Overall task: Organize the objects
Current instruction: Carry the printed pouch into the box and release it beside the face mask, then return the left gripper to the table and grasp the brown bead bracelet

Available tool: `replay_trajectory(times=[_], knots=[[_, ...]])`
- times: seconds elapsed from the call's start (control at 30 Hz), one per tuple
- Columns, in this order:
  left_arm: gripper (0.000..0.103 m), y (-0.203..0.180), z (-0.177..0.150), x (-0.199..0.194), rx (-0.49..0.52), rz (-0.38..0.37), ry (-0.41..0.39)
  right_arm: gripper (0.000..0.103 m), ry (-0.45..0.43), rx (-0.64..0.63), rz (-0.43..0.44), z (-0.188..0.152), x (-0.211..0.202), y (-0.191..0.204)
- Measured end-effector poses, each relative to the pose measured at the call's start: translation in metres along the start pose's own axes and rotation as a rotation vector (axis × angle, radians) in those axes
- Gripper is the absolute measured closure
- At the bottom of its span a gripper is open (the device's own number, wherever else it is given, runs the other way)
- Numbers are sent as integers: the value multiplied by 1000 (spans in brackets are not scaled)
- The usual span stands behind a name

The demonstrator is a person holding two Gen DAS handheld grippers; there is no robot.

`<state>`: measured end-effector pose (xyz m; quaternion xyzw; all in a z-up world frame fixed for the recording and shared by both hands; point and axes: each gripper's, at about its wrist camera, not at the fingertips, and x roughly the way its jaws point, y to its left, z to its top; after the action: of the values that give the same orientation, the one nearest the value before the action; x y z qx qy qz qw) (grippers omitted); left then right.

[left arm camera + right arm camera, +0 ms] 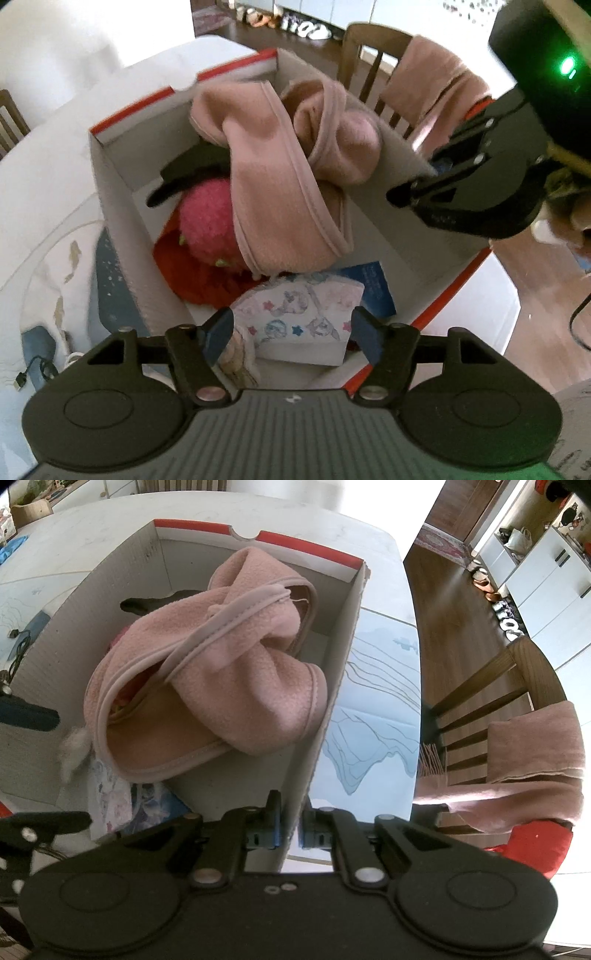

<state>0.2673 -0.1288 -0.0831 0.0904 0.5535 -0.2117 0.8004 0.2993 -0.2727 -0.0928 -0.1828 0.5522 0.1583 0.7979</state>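
A white cardboard box with a red rim (110, 177) stands on the table. In it lie a pink fleece garment (280, 192), a pink fluffy toy (207, 225) on something red, a black item (184, 177) and a pack with cartoon prints (299, 317). My left gripper (291, 336) is open above the box's near end, empty. My right gripper (290, 827) is shut on the box's side wall (332, 686); it shows in the left wrist view (417, 192) at the right rim. The fleece (207, 672) fills the right wrist view.
The table (380, 709) has a pale cloth with blue line drawings. A wooden chair (491, 698) with a pink towel (532, 760) stands at the table's side. A cable and plug (33, 373) lie left of the box. Wooden floor lies beyond.
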Motion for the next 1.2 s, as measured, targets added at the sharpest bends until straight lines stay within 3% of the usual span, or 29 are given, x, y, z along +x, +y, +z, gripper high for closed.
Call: replay_trajectory(times=[0.37,0.6,0.87,1.2], knots=[[34,33,-14,-58,-112,16,-134,96,1,-1,0,0,0,0],[34,82,-37,-85,-226,112,-167,95,3,-3,-1,0,-1,0],[31,142,-73,-87,-370,213,-133,95,5,-5,-4,0,0,1],[31,191,-117,-46,-515,282,-41,95,7,-8,-8,0,0,1]])
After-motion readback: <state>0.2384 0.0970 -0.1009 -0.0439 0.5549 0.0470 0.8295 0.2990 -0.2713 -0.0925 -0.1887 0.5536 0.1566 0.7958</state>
